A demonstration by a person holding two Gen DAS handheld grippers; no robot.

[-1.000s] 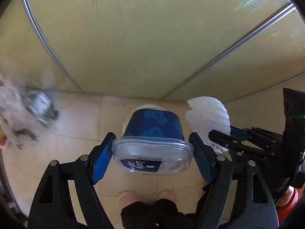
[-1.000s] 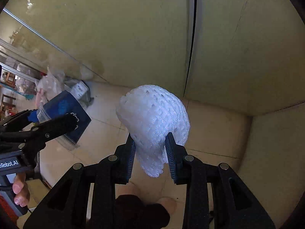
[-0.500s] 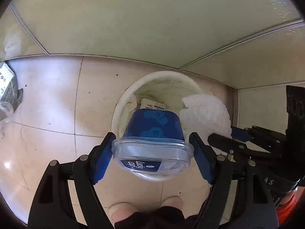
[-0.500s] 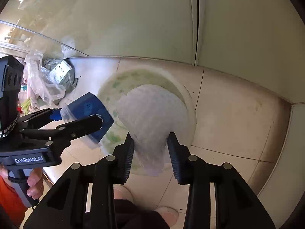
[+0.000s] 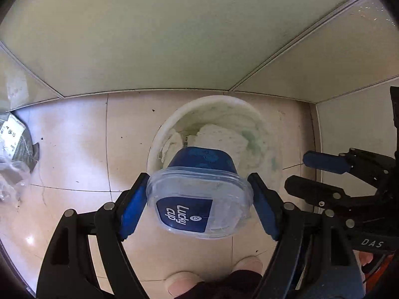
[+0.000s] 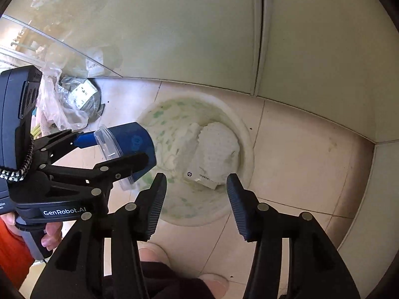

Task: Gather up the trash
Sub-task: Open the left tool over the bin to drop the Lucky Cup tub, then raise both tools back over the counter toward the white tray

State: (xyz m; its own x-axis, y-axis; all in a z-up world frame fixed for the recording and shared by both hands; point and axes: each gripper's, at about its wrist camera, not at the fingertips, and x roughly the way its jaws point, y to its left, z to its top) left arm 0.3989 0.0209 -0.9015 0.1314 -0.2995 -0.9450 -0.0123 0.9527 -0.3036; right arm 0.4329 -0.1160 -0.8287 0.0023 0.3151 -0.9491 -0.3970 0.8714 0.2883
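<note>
The tiled floor (image 5: 74,149) meets pale wall panels (image 5: 149,37) at a corner. A round white bin (image 6: 245,149) stands on the floor near that corner, its inner wall marked with green patches. Inside the bin lies a white foam net (image 6: 217,144), resting on other white waste beside a small printed box (image 6: 202,178).

The left claw (image 5: 199,199) points steeply down over the near rim of the bin. Its blue pads press on both sides of the clear lid of a blue cup (image 5: 199,189) labelled "Lucky cup"; the cup's base hangs over the bin opening.

The right claw (image 6: 197,194) hovers above the bin. Its jaws are opening, with nothing between them.

A crumpled plastic bag (image 6: 57,107) and grey packaging (image 6: 82,94) lie on the floor, well apart from the bin.
</note>
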